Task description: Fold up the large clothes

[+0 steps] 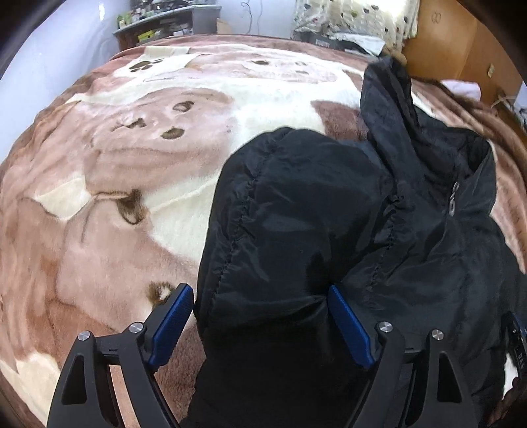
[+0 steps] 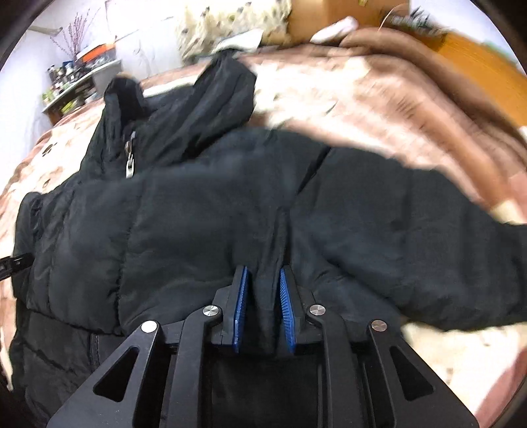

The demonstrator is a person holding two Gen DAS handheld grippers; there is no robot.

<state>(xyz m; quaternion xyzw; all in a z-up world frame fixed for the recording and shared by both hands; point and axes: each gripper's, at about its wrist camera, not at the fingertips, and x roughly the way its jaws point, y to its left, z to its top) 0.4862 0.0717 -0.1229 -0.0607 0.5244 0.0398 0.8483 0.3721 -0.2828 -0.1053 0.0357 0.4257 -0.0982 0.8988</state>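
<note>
A black puffer jacket (image 1: 313,224) lies on a brown-and-cream plush blanket (image 1: 115,164) covering a bed. The left gripper (image 1: 260,296) stands wide open astride a padded fold. The right gripper (image 2: 263,280) is narrowly parted around a fabric ridge. A cluttered shelf (image 1: 154,23) stands far left.

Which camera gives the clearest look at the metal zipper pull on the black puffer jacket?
The right wrist view: the silver zipper pull hangs in plain sight below the collar of the black puffer jacket. The left wrist view shows only the jacket's zipper line near the collar, dark and indistinct, with no pull clearly visible.
</note>
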